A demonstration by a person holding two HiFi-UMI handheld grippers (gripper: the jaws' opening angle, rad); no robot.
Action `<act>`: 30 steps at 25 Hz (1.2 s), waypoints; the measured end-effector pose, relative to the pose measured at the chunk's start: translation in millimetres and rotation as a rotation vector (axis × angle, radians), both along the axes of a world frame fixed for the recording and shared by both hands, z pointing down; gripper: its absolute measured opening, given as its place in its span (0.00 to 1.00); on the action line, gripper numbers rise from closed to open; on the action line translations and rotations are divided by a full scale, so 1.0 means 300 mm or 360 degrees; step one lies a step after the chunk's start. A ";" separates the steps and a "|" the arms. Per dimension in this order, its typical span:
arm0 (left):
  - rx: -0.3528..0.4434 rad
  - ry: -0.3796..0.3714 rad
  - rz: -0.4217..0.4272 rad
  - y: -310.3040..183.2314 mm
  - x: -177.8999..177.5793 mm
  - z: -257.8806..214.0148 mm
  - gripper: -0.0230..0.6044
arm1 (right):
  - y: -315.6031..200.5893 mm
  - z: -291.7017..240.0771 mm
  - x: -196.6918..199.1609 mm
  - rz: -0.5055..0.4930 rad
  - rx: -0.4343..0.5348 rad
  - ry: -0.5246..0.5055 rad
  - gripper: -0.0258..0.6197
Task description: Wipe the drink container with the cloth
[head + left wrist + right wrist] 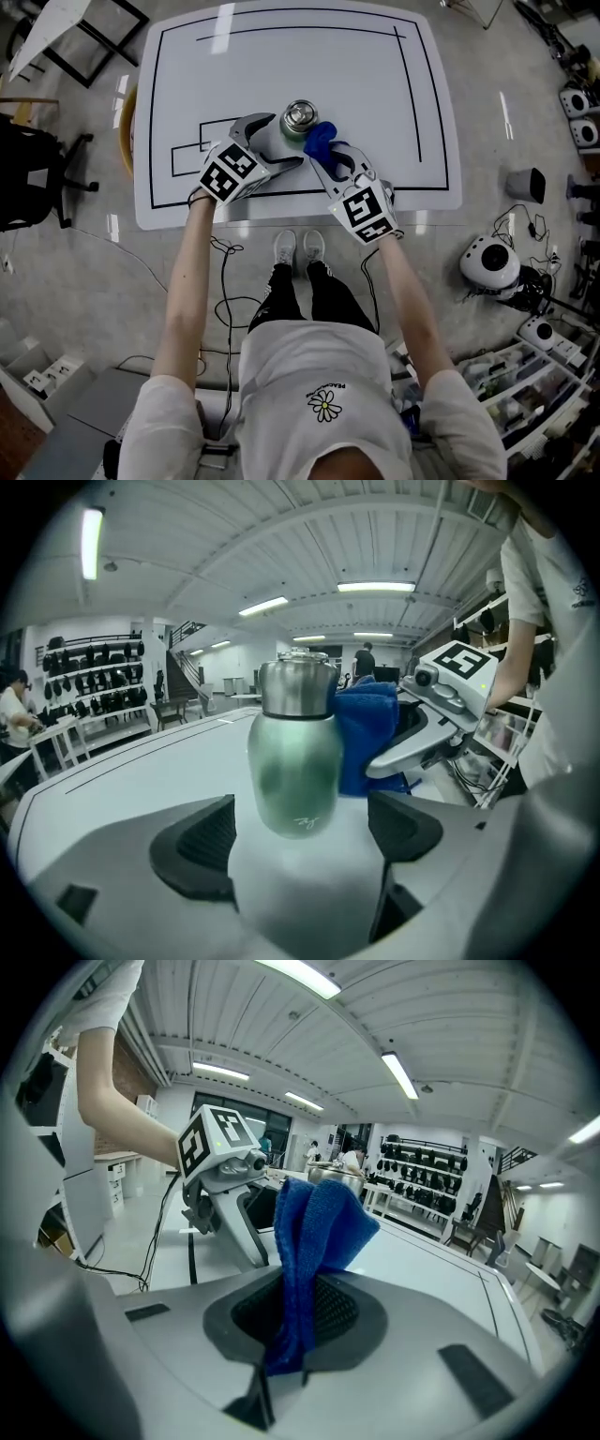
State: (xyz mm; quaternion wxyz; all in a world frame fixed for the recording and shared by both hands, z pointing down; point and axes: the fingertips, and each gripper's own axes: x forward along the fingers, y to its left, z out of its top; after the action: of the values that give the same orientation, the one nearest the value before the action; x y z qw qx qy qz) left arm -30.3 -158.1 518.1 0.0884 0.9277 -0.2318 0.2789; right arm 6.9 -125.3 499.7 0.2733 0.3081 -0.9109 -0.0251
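Note:
A green drink bottle (298, 122) with a steel cap stands upright on the white table (375, 84). My left gripper (272, 142) is open, one finger on either side of the bottle's lower body. In the left gripper view the bottle (295, 761) sits just ahead of the dark pads (202, 841), with gaps on both sides. My right gripper (330, 159) is shut on a blue cloth (321, 139), which stands up from the jaws (309, 1232). The cloth (367, 738) rests against the bottle's right side. In the right gripper view only the bottle's cap (336, 1174) shows behind the cloth.
Black lines are taped on the table. A dark chair (28, 173) stands at the left. White round devices (489, 262), cables and shelves crowd the floor at the right. A tan round object (125, 127) lies by the table's left edge.

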 end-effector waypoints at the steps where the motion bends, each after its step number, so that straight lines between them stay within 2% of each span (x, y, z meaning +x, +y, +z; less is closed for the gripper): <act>1: -0.0006 -0.0006 0.0015 -0.003 0.006 0.006 0.71 | 0.000 0.002 0.001 0.0001 -0.0005 0.0005 0.11; 10: -0.0051 0.0012 0.0074 0.021 0.044 0.012 0.71 | -0.019 -0.003 0.016 0.0008 0.0012 0.0003 0.11; 18: -0.0098 0.0037 0.0023 0.078 0.049 0.013 0.71 | -0.074 -0.001 0.047 0.0092 0.0016 -0.0041 0.11; 25: -0.0134 0.0004 0.0020 0.146 0.057 0.011 0.71 | -0.118 -0.008 0.056 0.0127 0.0030 -0.0032 0.11; 30: -0.0137 -0.0010 0.0008 0.157 0.048 0.010 0.71 | -0.089 -0.017 0.034 0.0110 0.0032 -0.0039 0.11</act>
State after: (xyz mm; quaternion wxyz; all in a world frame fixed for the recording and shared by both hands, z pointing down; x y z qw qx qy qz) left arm -15.9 -111.0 521.2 0.1267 0.9227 -0.2176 0.2918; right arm 17.2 -152.0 494.6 0.2598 0.3422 -0.9028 -0.0209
